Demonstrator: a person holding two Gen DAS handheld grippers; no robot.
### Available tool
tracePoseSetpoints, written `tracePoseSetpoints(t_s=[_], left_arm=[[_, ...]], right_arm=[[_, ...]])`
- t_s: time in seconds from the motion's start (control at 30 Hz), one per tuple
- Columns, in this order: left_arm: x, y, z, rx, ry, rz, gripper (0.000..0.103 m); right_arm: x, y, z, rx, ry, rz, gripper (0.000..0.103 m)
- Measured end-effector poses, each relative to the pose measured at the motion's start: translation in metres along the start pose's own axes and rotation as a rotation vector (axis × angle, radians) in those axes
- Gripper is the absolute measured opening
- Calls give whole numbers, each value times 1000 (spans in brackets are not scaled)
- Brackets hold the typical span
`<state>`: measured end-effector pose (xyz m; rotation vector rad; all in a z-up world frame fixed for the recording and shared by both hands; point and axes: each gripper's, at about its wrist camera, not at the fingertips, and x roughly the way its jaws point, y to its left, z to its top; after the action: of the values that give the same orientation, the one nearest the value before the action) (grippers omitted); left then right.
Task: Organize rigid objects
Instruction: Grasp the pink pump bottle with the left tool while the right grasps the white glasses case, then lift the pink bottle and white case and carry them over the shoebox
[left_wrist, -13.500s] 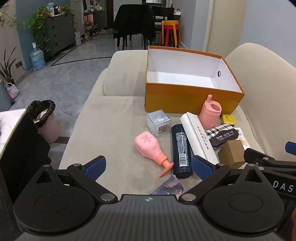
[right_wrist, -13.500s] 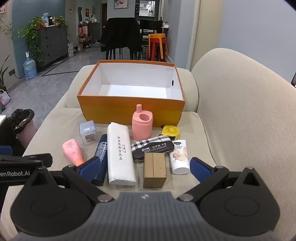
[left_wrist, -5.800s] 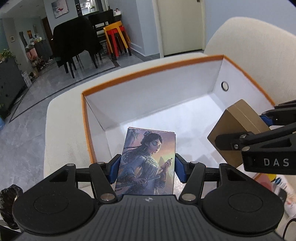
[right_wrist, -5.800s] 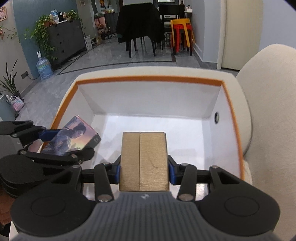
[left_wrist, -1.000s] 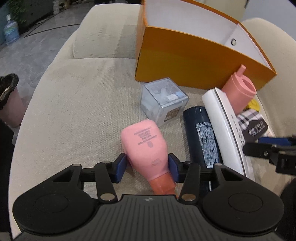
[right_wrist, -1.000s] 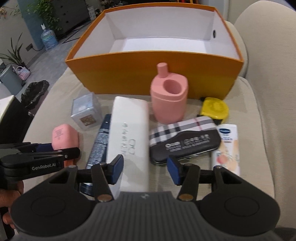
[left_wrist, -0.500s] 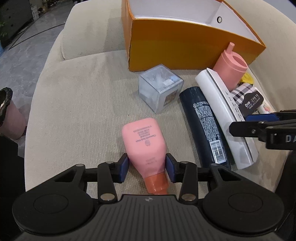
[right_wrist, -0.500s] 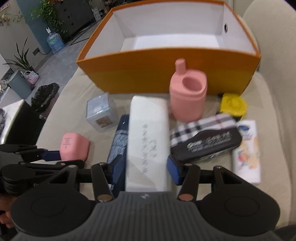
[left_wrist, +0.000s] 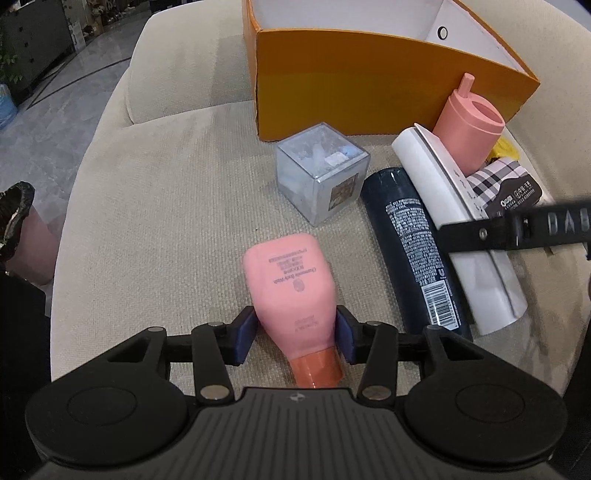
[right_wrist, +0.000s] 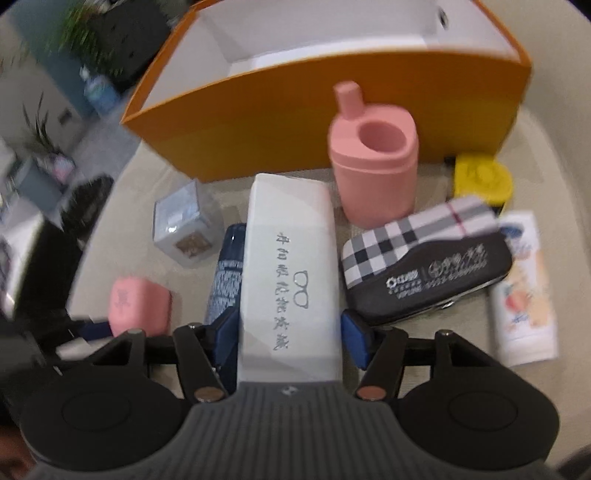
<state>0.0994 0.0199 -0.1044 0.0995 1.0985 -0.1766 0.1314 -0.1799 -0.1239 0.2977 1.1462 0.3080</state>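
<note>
Progress: early, in my judgement. Eight items lie on the sofa, outside the orange box; the little of its white interior that I can see is bare.

Left gripper: the fingers have just been opening, yet the pads lie against the flanks of the pink bottle, which rests flat on the cushion, cap towards me. I record it as grasped.

Right gripper: the fingers have just been opening and straddle the white glasses case. The view is blurred, so I cannot tell whether they bite.

Untouched in front of the box:
- clear cube
- dark can
- pink cup
- plaid case
- yellow container
- cream tube

Surface: beige woven upholstery, soft. Room: grey tiled floor and a lined bin beside the sofa.
</note>
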Motion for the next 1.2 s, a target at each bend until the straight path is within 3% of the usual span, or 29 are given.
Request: tracePoseSetpoints(t_s=[0.17,0.53,1.2], left_arm=[[2,3,2,-19,-28,5,56],[2,2,-1,-40,-67,13,53],[-24,8,1,-34,-100,7,52]], right_arm=[[7,-26,5,152,12,98,62],[5,-17,4,144,-41,83,60],[-10,-8,1,61,-48,47,60]])
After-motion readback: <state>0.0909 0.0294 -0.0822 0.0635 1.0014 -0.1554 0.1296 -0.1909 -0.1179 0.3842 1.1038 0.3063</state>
